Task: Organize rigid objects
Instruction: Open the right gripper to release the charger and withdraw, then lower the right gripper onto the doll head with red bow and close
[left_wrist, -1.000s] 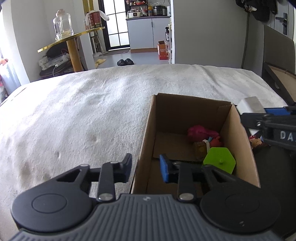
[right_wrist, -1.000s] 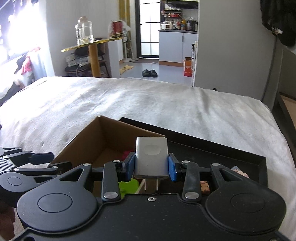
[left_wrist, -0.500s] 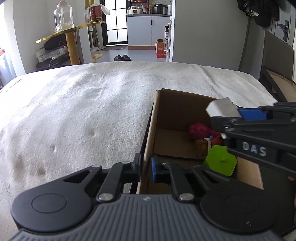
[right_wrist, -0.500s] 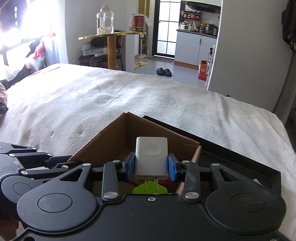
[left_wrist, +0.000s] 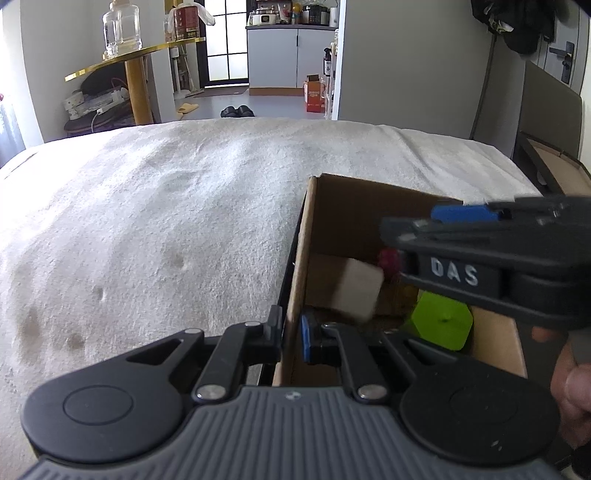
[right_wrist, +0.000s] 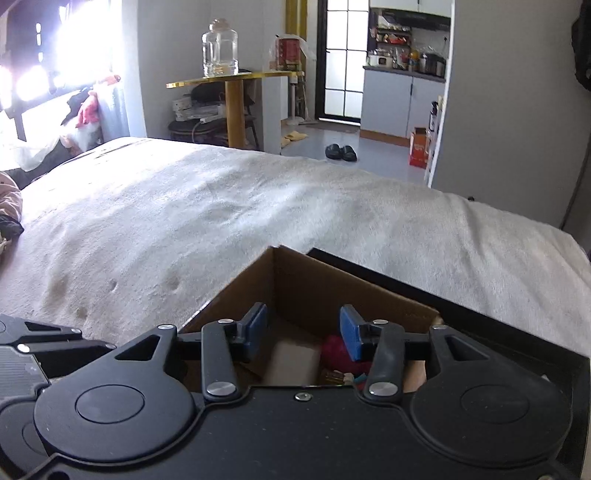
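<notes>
Over the cardboard box (left_wrist: 369, 218) on the white bedspread (left_wrist: 166, 221), the R gripper (right_wrist: 299, 328) is seen w/ jaws just opened, nothing between the pads; "DAS" is read on its side. The white charger (left_wrist: 356, 291), blurred, is inside the box by a green hexagonal lid (left_wrist: 441, 321). The box's left wall is clamped by the L gripper (left_wrist: 290, 338).

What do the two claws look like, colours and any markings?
Left claw: black linkage arms with silver rivets, blue pads, ribbed grey body. Right claw: the same black linkages and blue pads on a smooth black body, with white letters DAS on its side.
</notes>
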